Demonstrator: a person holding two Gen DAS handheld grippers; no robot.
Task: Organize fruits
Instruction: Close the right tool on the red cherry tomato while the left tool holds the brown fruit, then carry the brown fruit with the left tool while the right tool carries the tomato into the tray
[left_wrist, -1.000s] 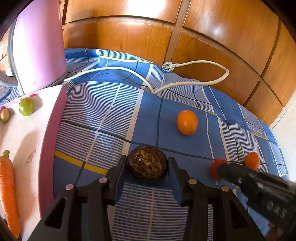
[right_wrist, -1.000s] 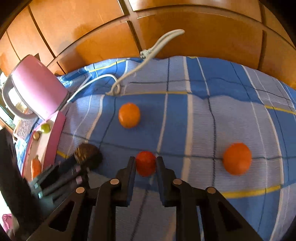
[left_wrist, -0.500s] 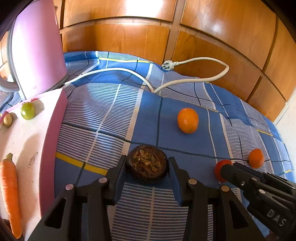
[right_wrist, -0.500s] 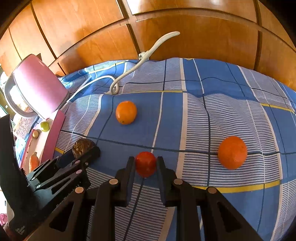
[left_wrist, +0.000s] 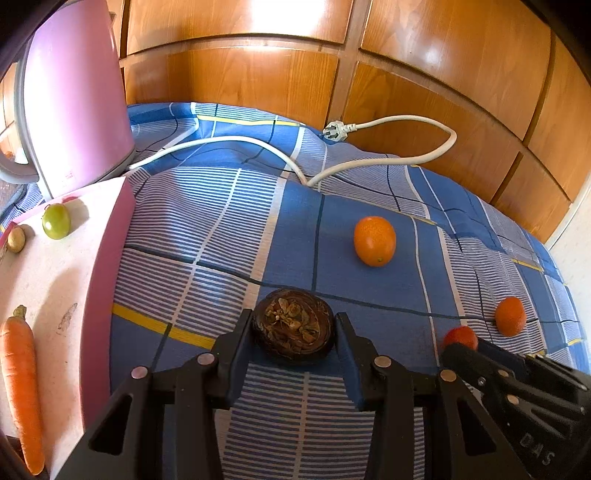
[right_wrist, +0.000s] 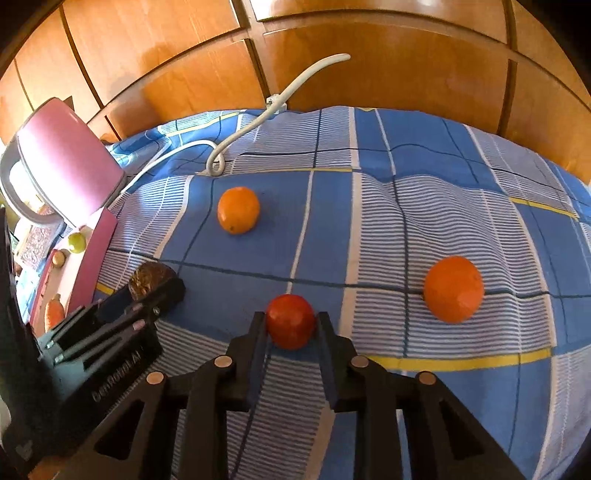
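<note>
My left gripper (left_wrist: 293, 326) is shut on a dark brown wrinkled fruit (left_wrist: 293, 325), its pads pressed to both sides, over the blue checked cloth (left_wrist: 229, 236). In the right wrist view the same gripper (right_wrist: 155, 286) shows at the left with the brown fruit (right_wrist: 147, 277). My right gripper (right_wrist: 290, 321) is shut on a small red fruit (right_wrist: 290, 321); in the left wrist view it enters from the lower right with the red fruit (left_wrist: 460, 338) at its tip. One orange (left_wrist: 374, 240) (right_wrist: 238, 209) lies farther back, another orange (right_wrist: 453, 288) (left_wrist: 510, 316) to the right.
A pink-edged white board (left_wrist: 55, 280) at the left carries a carrot (left_wrist: 20, 384), a green grape (left_wrist: 56, 220) and a small brown nut-like thing (left_wrist: 15, 239). A pink kettle (left_wrist: 74, 92) stands behind it. A white power cord (left_wrist: 369, 162) snakes across the cloth before the wooden panelling (left_wrist: 406, 74).
Both grippers keep their grip. The views have shifted slightly; the right gripper with the red fruit appears a little lower and farther right in the left wrist view.
</note>
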